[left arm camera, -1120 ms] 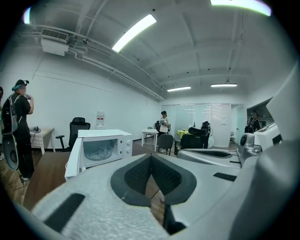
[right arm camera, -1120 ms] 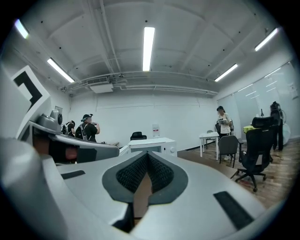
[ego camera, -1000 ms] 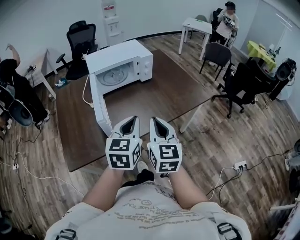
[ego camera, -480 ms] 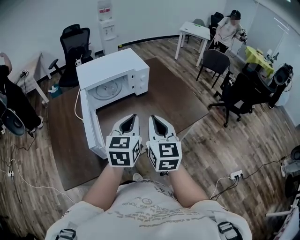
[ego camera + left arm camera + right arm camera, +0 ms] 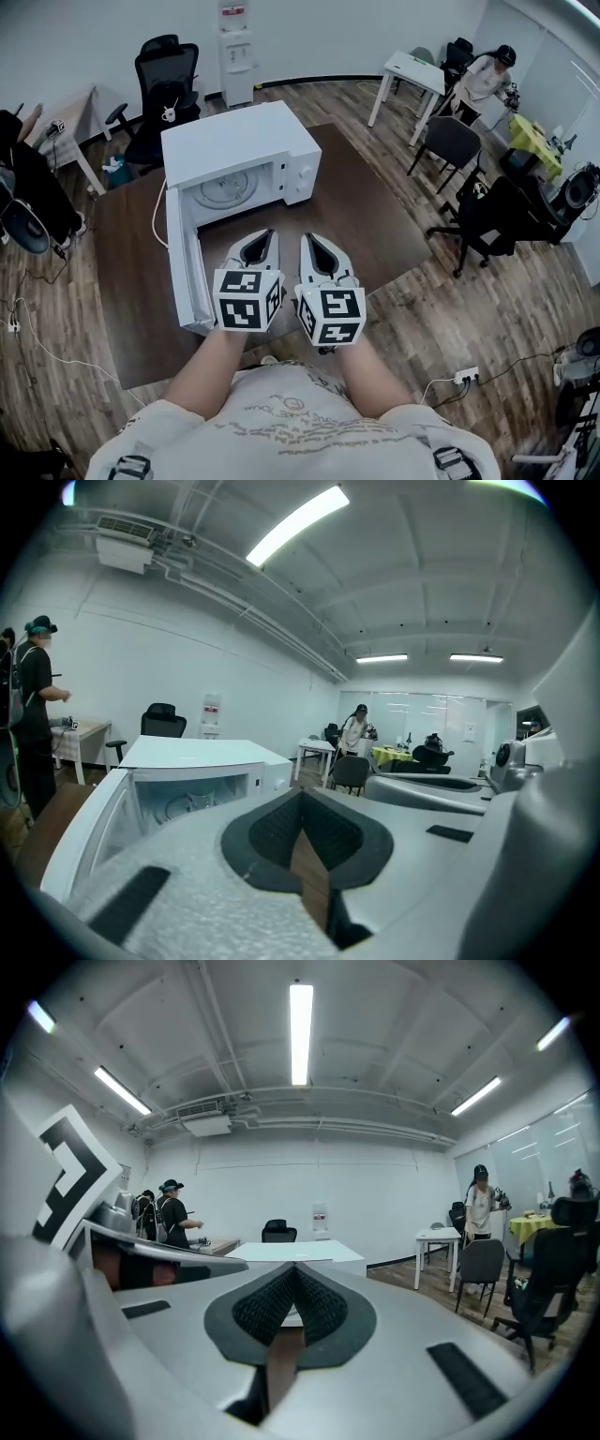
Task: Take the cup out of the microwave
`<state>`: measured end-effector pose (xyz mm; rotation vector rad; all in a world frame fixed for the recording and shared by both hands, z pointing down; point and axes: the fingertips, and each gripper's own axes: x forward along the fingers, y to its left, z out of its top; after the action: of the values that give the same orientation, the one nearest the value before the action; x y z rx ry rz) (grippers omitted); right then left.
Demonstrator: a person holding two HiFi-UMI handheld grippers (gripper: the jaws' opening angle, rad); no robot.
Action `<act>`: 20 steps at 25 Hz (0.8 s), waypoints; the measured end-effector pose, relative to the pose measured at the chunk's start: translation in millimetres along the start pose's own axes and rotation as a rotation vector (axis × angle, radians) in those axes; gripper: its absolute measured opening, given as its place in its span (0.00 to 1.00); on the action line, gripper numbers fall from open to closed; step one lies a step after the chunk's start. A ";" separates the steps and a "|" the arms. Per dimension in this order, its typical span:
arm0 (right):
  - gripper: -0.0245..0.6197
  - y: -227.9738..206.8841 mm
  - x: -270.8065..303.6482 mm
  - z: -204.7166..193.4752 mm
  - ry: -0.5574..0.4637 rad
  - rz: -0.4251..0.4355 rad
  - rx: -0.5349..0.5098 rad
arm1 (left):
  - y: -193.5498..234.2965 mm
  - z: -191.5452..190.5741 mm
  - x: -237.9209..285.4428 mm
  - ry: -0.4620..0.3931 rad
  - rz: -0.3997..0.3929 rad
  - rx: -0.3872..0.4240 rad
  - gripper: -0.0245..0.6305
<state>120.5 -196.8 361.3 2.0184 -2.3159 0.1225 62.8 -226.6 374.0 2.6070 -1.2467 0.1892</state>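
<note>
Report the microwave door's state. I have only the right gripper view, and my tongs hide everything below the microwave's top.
Observer: The door of the microwave stands wide open, swung out on its left side toward the person.
Operator: Check the cavity for the cup.
Observer: The head view shows the glass turntable on the cavity floor; I can't make out a cup on it from there.
Operator: Give me the left tongs.
Observer: The left gripper is shut with nothing between its tongs, held over the table in front of the open cavity.
</note>
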 end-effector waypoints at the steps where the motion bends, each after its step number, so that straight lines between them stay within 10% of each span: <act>1: 0.05 0.5 6.5 -1.6 0.004 0.004 0.002 | 6.2 -1.6 3.9 0.005 0.007 -0.003 0.06; 20: 0.05 14.8 86.0 -46.4 0.118 0.073 0.047 | 84.1 -46.8 44.5 0.117 0.139 -0.093 0.06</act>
<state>94.0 -274.7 416.0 1.8925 -2.3346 0.2934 24.6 -297.9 442.5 2.3963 -1.3617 0.2976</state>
